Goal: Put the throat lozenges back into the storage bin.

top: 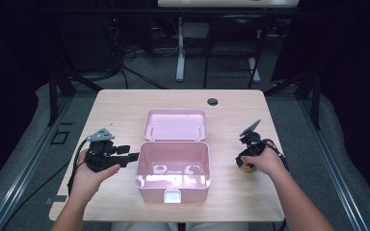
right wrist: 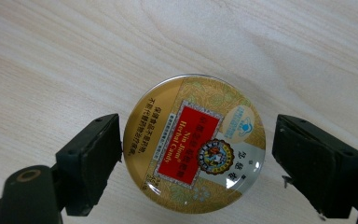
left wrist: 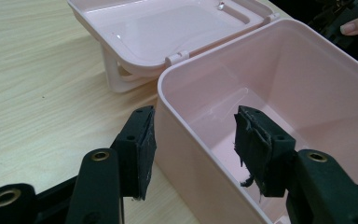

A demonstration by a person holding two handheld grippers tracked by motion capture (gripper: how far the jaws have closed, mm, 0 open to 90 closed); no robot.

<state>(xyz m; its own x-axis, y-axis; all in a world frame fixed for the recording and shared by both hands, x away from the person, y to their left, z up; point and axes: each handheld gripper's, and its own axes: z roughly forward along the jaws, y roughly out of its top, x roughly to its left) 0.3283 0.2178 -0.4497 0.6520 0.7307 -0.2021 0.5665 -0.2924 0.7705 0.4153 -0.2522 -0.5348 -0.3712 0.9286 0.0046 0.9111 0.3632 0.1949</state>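
Gold-lidded round candy tin (right wrist: 194,143) lies flat on the pale wood surface (top: 120,106), right of an open pink box (top: 173,166), framed between the spread jaws of the right claw (right wrist: 198,163), one pad at its rim. Left claw (left wrist: 193,144), also released, straddles the box's near wall.

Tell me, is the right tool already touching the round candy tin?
Cannot tell. Right gripper view: right tool straddles the tin, one jaw clearly apart, the other borderline.
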